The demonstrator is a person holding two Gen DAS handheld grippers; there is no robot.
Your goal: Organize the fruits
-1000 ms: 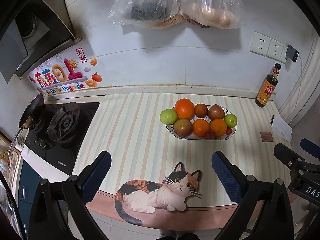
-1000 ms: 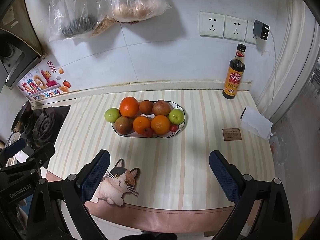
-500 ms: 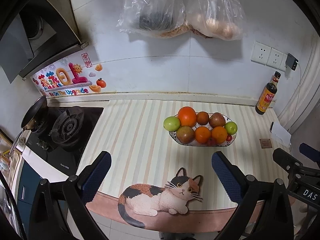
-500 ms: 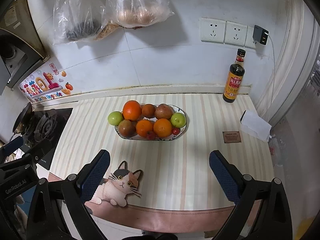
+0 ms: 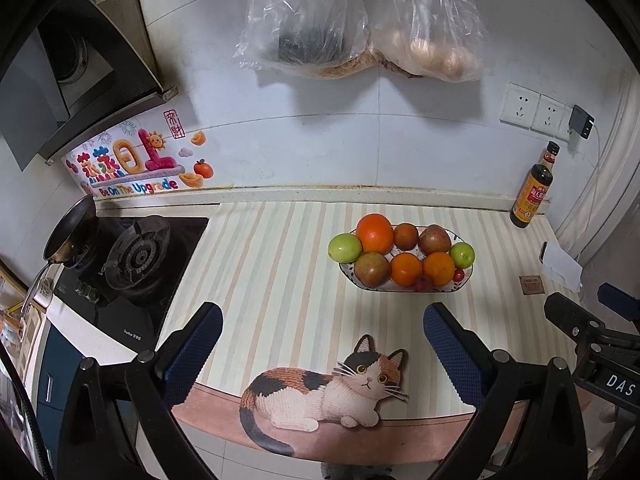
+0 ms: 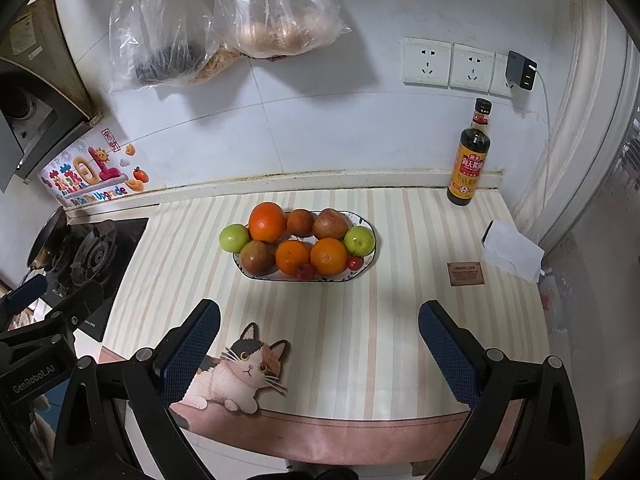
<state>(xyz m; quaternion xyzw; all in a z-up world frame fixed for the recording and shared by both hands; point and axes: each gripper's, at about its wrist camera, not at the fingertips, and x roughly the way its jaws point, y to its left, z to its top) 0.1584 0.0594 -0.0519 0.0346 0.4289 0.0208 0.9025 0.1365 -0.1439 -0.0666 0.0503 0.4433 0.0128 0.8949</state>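
Right wrist view places the fruit dish [image 6: 370, 258] almost straight ahead of the right gripper [image 6: 319, 336], slightly toward its left jaw, with its long axis running across the line of approach, parallel to the rear edge of the bench [image 6: 400, 320]. Left wrist view places the same dish [image 5: 404, 286] ahead of the left gripper [image 5: 322, 334] but offset toward the right jaw, so the right gripper appears better aligned. Both grippers hold their jaws wide apart and empty above the front edge of the bench, well apart from the fruit.
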